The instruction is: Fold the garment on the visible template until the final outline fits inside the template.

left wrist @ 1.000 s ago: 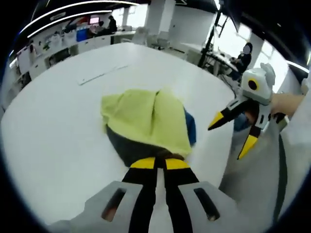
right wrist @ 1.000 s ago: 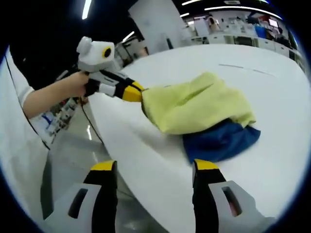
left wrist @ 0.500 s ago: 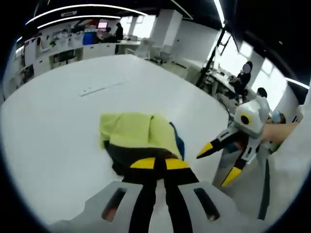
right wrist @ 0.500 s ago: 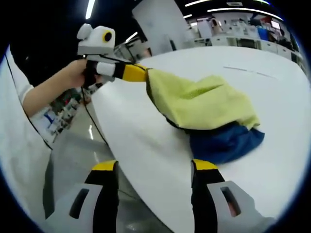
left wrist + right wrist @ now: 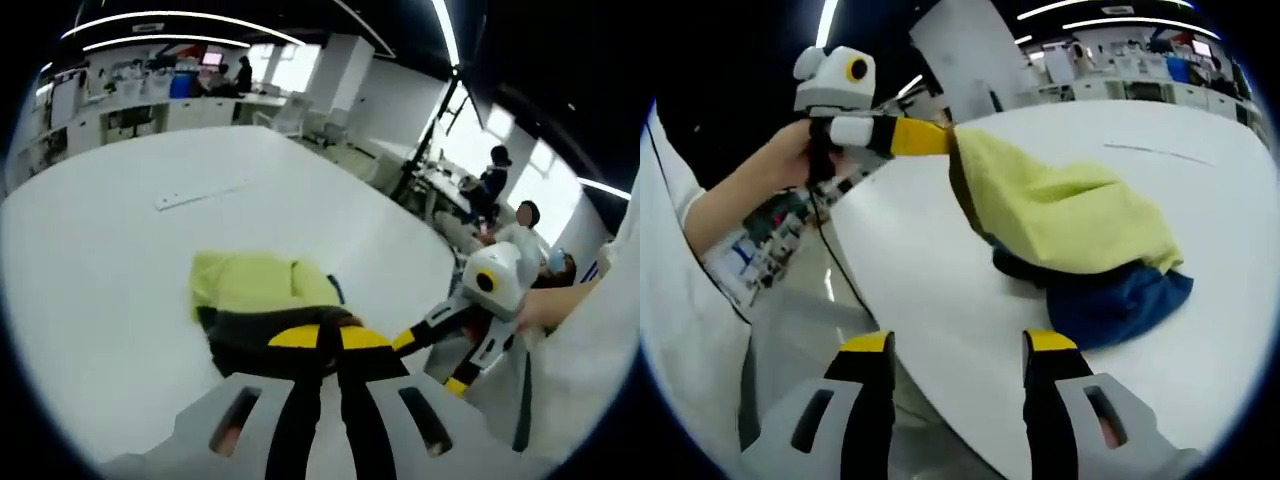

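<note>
The left gripper pinches the lifted edge of the soft yellow-and-blue fabric garment at upper left of the right gripper view — the right gripper, jaws spread and empty, sits below it at bottom centre.

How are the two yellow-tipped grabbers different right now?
The left gripper is shut on the garment, lifting its yellow edge off the table; the right gripper is open and holds nothing. The left one is over the table, the right one hangs off its edge. Both have yellow-and-black jaws.
</note>
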